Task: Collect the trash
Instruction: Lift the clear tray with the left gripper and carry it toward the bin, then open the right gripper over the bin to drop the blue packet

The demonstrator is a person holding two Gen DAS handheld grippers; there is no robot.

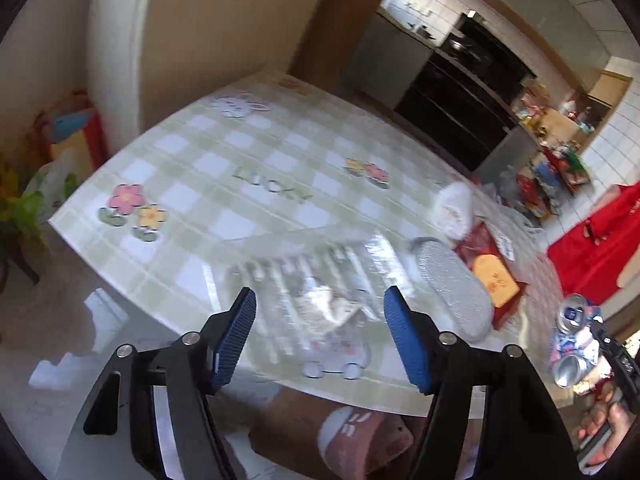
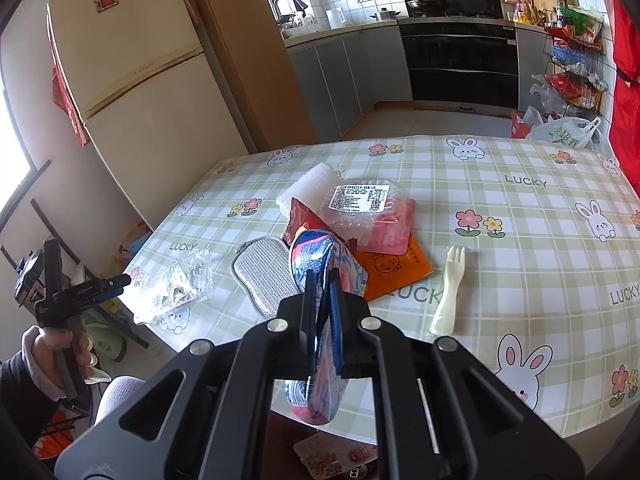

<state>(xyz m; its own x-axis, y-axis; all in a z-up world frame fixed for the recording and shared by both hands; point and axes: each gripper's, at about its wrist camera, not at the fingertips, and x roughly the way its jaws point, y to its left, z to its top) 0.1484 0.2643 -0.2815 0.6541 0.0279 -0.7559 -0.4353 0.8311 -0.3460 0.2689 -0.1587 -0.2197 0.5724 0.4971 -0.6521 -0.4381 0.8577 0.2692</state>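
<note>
The right gripper (image 2: 322, 312) is clamped tight on a crushed blue, red and white drink can (image 2: 320, 276), held off the surface above the near edge of the green-and-white checked tablecloth table (image 2: 520, 240). The left gripper (image 1: 320, 336) has its blue-padded fingers (image 1: 236, 336) spread wide, facing a crumpled clear plastic clamshell tray (image 1: 320, 292) that lies at the table's near-left edge; the tray sits between the pads in view but does not look touched yet. To take it well, I would judge the pads should go to either side of the tray's rim and close gently, since thin plastic will likely flex and slip, and the tray sits near enough to the edge that a push could send it off. More trash waits in the middle: a silver mesh pad (image 2: 262, 276), an orange foil packet (image 2: 394, 270), a labelled clear lidded container (image 2: 362, 204) over a red pouch (image 2: 390, 232), a roll of white foam wrap (image 2: 310, 186) and a cream plastic spork (image 2: 448, 292). The left view is smeared by motion, so the tray's contents and outline are hard to read. No bin or bag for the trash can be identified; objects under the table edge are cut off, and the can's lower end is hidden behind the gripper body.
</note>
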